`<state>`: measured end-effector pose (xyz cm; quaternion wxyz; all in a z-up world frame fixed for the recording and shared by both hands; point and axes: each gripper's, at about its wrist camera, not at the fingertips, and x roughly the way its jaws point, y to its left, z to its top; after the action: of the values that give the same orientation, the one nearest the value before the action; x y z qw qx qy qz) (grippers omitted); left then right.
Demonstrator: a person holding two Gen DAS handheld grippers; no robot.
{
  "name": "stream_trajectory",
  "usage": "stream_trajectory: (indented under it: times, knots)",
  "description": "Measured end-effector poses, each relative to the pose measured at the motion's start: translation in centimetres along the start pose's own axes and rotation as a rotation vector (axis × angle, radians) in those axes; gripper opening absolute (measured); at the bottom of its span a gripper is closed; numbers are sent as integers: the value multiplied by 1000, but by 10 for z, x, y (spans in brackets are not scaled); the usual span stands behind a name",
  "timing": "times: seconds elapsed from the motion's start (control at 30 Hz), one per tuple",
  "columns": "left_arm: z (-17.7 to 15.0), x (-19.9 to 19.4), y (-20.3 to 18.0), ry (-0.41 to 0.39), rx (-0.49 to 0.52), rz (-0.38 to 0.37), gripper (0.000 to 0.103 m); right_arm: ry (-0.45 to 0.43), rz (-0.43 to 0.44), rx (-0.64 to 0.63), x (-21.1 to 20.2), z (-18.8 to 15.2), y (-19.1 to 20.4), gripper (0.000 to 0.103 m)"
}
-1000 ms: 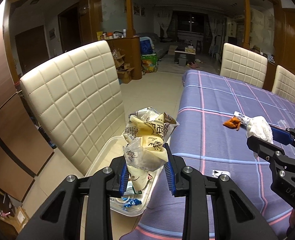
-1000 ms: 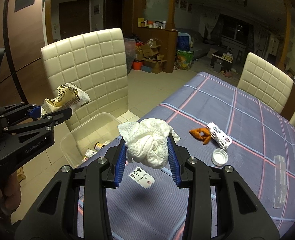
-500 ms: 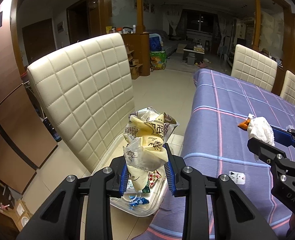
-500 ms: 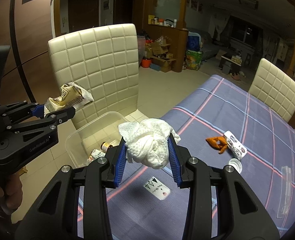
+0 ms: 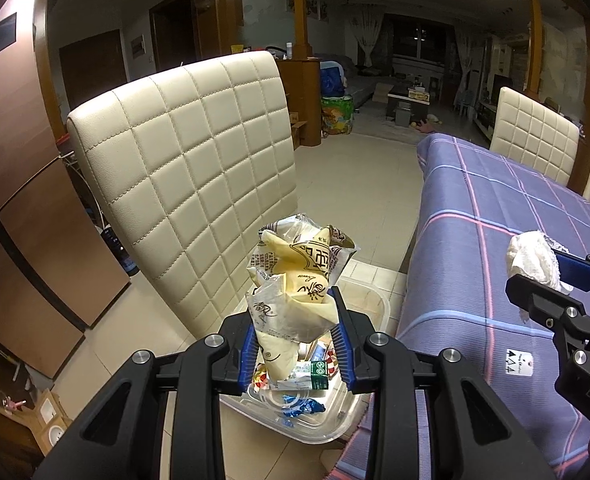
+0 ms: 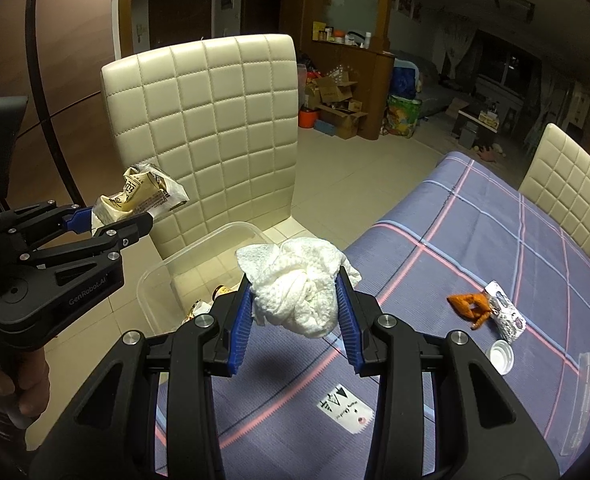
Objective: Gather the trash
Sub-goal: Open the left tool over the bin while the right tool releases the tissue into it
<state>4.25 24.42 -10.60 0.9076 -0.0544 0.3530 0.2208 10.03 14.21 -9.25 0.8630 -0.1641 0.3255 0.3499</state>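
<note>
Looking from big to small, we see the tabletop (image 6: 495, 240) with its purple checked cloth, and a cream chair (image 5: 199, 168) beside it. On the chair seat sits a clear plastic bin (image 5: 369, 302) with trash inside. Our left gripper (image 5: 295, 330) hangs over the bin; its fingers are opening a little, with a crinkly yellow wrapper (image 5: 299, 276) between them. Our right gripper (image 6: 295, 312) has its fingers squeezed on a white paper wad (image 6: 299, 284), over the tabletop edge by the bin. An orange scrap (image 6: 469, 306), a small packet (image 6: 507, 314) and a white cap (image 6: 501, 356) lie on the cloth.
</note>
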Motion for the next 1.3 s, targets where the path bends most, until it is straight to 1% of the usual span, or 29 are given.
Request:
stream_trajectory:
  times: [0.07,0.1,0.13,0.2,0.4,0.83,0.9,0.93,0.97,1.03,1.1,1.3]
  knots:
    - [1,5,1,7,1,-10,34,6,1,0,6,2,1,41]
    - [2,9,3,16,0,-20,46,10,2,0,9,3,2,41]
    - [2,13,4,23,-7,-23,64,13,2,1,11,3,1,41]
    - [3,19,9,23,-26,-18,78,24,4,2,17,4,1,41]
    - [0,35,23,51,-48,-14,79,46,13,-1,32,8,5,41]
    - [-12,47,62,83,-126,40,79,77,67,-64,68,25,38,43]
    - [-13,49,65,90,-136,46,79,82,83,-64,74,28,40,46]
    - [-14,50,67,93,-141,49,79,82,88,-62,77,29,41,52]
    - [-15,51,68,95,-143,51,79,81,98,-55,79,30,41,65]
    - [-15,53,70,101,-148,58,79,71,112,-43,81,32,41,78]
    - [-16,55,71,107,-151,64,79,62,105,-50,81,33,42,78]
    - [-15,57,63,116,-141,58,79,75,112,-32,81,28,34,78]
